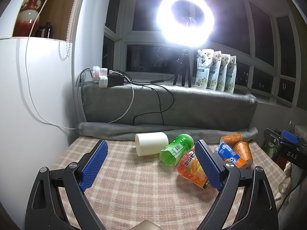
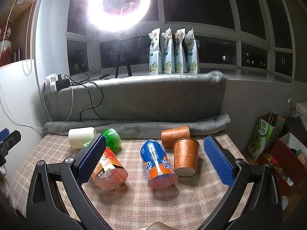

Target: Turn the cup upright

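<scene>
Lying between right claw (image 2: 155, 158): blue cup (image 2: 157, 166).

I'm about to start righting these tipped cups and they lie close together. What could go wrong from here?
1. The blue and orange plastic cup lies right beside the two copper-orange paper cups; the open right hand-held gripper could knock those aside.
2. Every cup lies on its side on the checked tablecloth, so a nudge may roll one.
3. The green plastic cup touches the red-orange plastic cup.
</scene>
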The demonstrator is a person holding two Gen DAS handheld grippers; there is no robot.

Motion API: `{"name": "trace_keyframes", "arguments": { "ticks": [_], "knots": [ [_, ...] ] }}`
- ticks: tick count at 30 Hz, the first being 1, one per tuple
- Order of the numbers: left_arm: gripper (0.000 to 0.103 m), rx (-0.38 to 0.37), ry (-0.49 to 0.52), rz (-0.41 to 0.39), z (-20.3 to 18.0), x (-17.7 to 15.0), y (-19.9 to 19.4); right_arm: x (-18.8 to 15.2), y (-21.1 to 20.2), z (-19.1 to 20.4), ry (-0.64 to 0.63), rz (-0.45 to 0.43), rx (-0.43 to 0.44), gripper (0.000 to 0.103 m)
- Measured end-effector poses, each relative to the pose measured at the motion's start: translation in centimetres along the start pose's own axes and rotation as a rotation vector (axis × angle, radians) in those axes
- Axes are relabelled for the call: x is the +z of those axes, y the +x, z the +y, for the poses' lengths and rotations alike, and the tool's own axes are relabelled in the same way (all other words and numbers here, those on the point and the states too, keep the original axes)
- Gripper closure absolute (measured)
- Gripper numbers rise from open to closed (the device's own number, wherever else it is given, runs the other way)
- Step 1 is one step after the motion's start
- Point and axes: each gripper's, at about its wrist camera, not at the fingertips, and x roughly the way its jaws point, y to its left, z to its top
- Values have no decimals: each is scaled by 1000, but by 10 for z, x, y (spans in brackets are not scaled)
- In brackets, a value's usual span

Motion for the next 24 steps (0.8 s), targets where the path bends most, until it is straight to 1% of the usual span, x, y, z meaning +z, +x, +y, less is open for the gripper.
{"name": "trace_keyframes", "arguments": {
  "ticks": [24],
  "knots": [
    [11,-2,5,0,1,1,0,1,0,3,-11,-2,5,0]
  ]
}}
